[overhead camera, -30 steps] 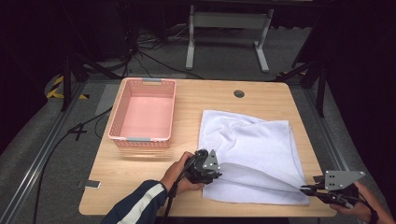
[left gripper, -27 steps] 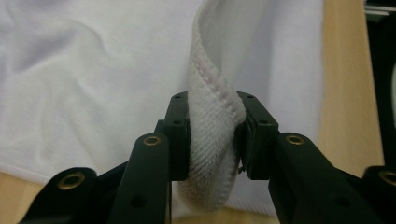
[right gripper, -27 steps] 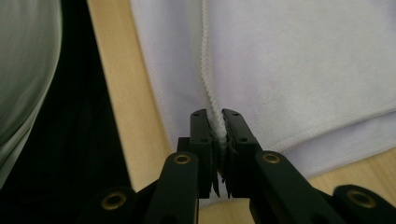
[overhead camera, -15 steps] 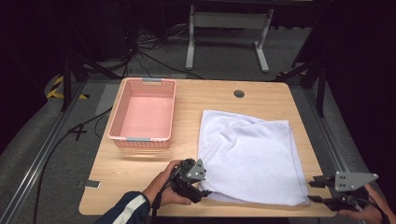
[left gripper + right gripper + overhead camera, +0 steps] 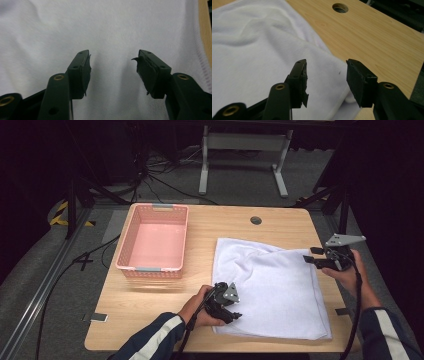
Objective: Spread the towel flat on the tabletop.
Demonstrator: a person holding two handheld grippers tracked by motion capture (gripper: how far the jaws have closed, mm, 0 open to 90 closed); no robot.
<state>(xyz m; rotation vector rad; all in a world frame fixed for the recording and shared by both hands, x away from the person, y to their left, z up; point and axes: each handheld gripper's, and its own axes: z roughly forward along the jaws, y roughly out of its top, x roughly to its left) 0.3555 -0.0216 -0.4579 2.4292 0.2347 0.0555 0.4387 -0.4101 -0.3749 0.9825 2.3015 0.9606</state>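
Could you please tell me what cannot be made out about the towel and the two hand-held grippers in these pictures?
- Towel: its near left corner in the high view is hidden by the left hand-held gripper.
- How many layers it is folded into: the high view is too coarse to tell.
- Towel edges in the left gripper view: cut off by the picture's edges.
- Right hand-held gripper: whether it touches the towel's right edge; too small in the high view.

White towel (image 5: 110, 30) cut off by left gripper view's edges
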